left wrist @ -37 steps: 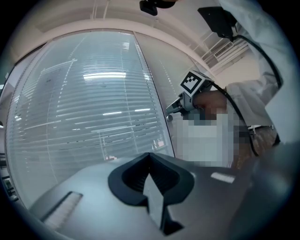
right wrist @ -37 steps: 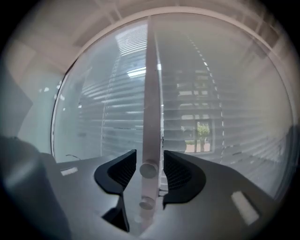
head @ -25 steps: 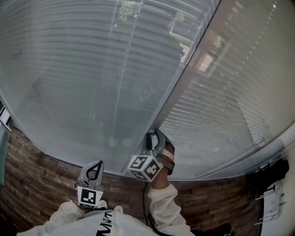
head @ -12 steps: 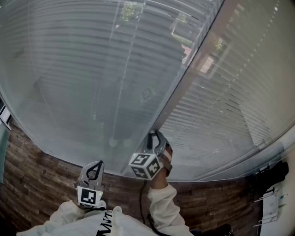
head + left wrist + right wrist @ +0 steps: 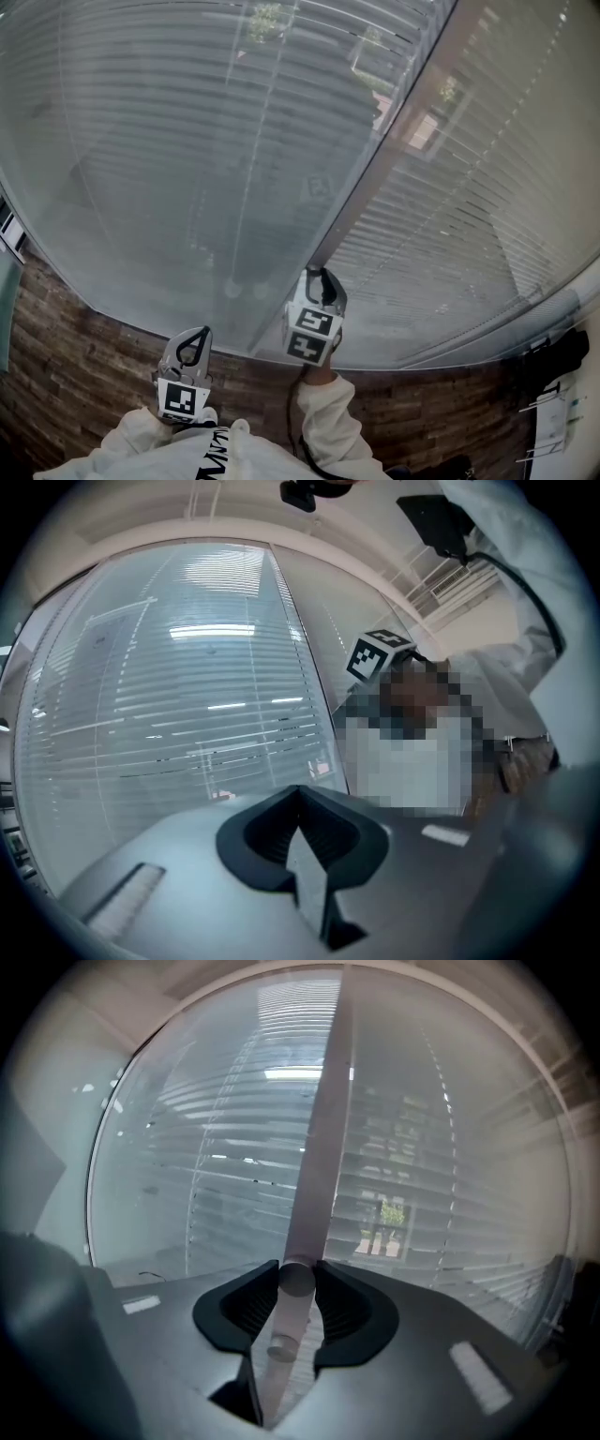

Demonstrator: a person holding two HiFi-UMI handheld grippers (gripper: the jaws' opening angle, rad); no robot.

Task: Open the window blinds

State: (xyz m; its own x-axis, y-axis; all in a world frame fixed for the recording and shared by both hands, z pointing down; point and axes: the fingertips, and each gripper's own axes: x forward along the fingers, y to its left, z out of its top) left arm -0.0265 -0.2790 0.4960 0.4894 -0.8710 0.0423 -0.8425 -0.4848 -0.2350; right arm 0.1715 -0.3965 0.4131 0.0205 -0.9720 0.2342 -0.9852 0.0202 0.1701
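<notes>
- Pictured clamping the tilt wand (image 5: 284, 1330) in the right gripper (image 5: 297, 1283), jaws just drawn in onto it, in front of the post (image 5: 375, 178) between 2 panes.
- Keeping the left gripper (image 5: 300, 822) pinched together on nothing, low by the brick wall (image 5: 84, 328), well apart from the wand.
- Facing blinds (image 5: 169, 141) lowered over both panes, left slats tilted nearly closed.
- Best done by twisting the wand about its own axis: firm grip, no downward tug, reversing if the slats darken.
</notes>
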